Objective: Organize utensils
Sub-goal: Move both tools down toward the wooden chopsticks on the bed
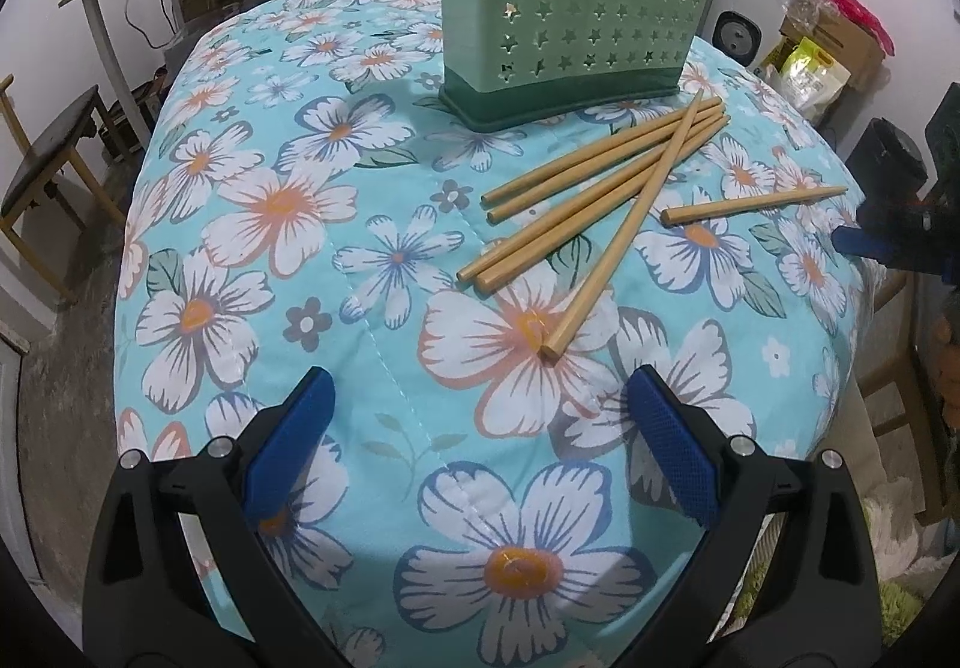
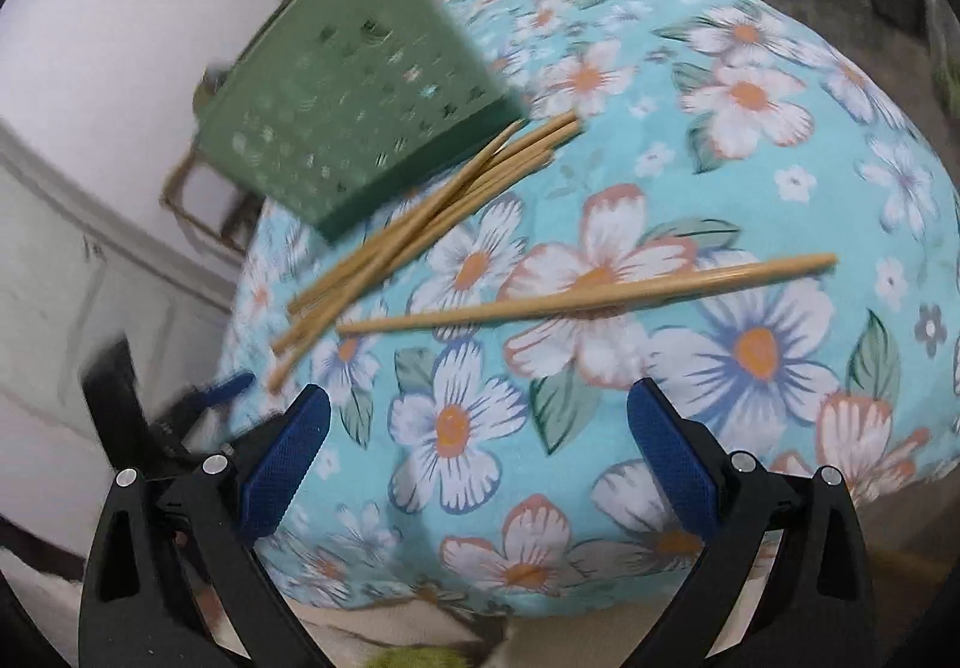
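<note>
Nearest the left wrist camera, the left gripper [image 1: 480, 404] has its jaws spread wide with nothing between them, above a bare stretch of the flowered cloth [image 1: 336, 260] that covers the counter. The blue pads [image 1: 675, 446] are clear of every object. The right gripper [image 2: 479, 419] is likewise wide open and empty, hanging over the cloth near the counter's rim; in the left wrist view one of its blue tips shows past the right-hand edge of the counter.

The cloth falls away on all sides, so the counter's edges are close around the things. The widest open room lies on the left half in the left wrist view, where only the printed flowers show. A wooden chair [image 1: 48, 170] stands off that side, apart from the counter.

Six chopsticks can be counted. Five lie in a loose pile [image 1: 600, 188], four roughly side by side and one crossing over them, with their far ends just beside the base of the green utensil holder [image 1: 576, 8]. The sixth, a single chopstick [image 1: 756, 204], lies alone, near the pile but not touching it, toward the right-hand edge.

There is one holder, standing upright at the back of the counter, its wall pierced with star-shaped holes. The right wrist view is blurred.
</note>
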The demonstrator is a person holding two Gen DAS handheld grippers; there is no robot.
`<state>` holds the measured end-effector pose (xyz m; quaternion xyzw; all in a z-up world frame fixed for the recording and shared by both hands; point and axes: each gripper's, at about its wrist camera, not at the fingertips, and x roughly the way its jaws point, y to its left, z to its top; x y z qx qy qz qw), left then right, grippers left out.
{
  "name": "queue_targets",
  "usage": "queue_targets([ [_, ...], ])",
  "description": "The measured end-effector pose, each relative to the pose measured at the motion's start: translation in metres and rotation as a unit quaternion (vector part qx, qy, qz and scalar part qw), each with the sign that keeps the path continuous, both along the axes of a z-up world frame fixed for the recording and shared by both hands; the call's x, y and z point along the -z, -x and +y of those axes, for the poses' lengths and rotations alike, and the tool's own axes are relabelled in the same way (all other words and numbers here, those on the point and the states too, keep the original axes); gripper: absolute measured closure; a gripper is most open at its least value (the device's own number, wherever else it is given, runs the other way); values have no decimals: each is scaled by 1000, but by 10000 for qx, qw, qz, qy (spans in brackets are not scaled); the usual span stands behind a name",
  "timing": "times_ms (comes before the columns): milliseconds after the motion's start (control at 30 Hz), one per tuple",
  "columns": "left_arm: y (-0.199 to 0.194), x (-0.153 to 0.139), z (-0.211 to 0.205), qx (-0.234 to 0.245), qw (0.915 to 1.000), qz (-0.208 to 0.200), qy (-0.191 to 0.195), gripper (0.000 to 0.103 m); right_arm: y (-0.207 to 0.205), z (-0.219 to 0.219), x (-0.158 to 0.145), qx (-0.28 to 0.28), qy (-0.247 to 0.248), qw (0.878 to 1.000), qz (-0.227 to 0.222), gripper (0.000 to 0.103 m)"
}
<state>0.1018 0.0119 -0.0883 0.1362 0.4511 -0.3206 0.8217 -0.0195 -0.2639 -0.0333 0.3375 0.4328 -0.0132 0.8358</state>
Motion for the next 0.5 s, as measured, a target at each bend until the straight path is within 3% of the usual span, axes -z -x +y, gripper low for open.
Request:
queue_targets([
  [300, -1, -1, 4, -10, 9999, 59, 153, 8, -5, -35, 7, 752, -596, 9954, -25, 21],
  [500, -3, -2, 5, -105, 9997, 73, 227, 8, -8, -47, 9, 1310, -530, 9899, 48, 46],
])
